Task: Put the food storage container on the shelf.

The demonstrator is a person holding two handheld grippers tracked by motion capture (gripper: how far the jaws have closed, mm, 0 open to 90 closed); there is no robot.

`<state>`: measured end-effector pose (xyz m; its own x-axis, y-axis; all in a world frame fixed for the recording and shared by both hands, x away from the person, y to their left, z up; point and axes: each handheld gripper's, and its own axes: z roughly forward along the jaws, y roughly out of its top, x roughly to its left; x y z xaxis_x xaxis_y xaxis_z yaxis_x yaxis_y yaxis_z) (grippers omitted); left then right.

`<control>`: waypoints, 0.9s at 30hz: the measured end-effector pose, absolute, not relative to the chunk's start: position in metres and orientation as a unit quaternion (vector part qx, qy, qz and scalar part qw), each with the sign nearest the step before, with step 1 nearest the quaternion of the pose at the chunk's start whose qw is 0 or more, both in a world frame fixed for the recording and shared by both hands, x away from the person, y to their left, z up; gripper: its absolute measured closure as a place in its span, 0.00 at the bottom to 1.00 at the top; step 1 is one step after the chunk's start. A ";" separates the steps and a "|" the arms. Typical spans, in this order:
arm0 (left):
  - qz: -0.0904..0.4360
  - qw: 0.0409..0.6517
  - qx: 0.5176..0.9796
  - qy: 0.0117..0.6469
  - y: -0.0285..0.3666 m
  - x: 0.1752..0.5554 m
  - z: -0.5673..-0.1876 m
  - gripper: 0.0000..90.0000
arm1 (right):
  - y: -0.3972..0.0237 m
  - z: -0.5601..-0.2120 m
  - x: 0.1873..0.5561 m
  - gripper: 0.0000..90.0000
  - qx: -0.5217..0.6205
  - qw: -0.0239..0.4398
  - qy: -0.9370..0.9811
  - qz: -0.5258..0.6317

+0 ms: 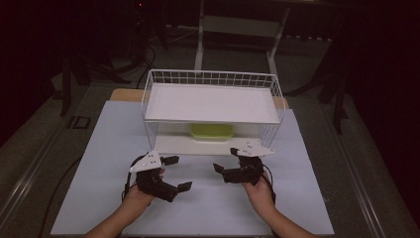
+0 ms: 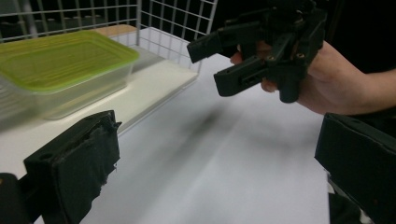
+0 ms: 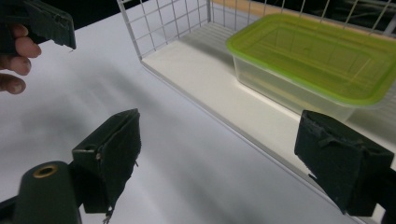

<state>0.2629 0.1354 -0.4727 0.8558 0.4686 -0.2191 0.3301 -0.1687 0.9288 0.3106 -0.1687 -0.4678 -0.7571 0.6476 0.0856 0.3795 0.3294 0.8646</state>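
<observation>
Two-tier white wire rack (image 1: 213, 79) on pale table (image 1: 99, 163), dark room, green-lidded box (image 1: 212, 131) on lower shelf beyond left gripper (image 1: 177, 173) and right gripper (image 1: 225, 159), both wide open, empty.

The room around my white table (image 1: 208, 198) was dark; light fell from above, and my jaws looked blurred up close.

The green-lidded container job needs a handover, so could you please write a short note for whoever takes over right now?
Left gripper: open, empty, in front of the wire rack.
Right gripper: open, empty, also in front of the rack.
Green-lidded container: lid on, sitting on the rack's lower shelf, apart from both grippers.
Done: container is shelved.
Left: cannot tell; top shelf carries nothing.
</observation>
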 end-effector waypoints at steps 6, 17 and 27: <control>0.066 0.588 0.767 0.249 0.139 0.254 -0.469 0.00 | -0.180 -0.461 0.304 0.16 0.319 0.131 0.799 0.492; 0.070 0.590 0.765 0.247 0.158 0.237 -0.470 0.00 | -0.201 -0.455 0.284 0.16 0.320 0.124 0.799 0.494; 0.082 0.580 0.770 0.253 0.173 0.227 -0.478 0.00 | -0.217 -0.455 0.269 0.16 0.302 0.132 0.798 0.505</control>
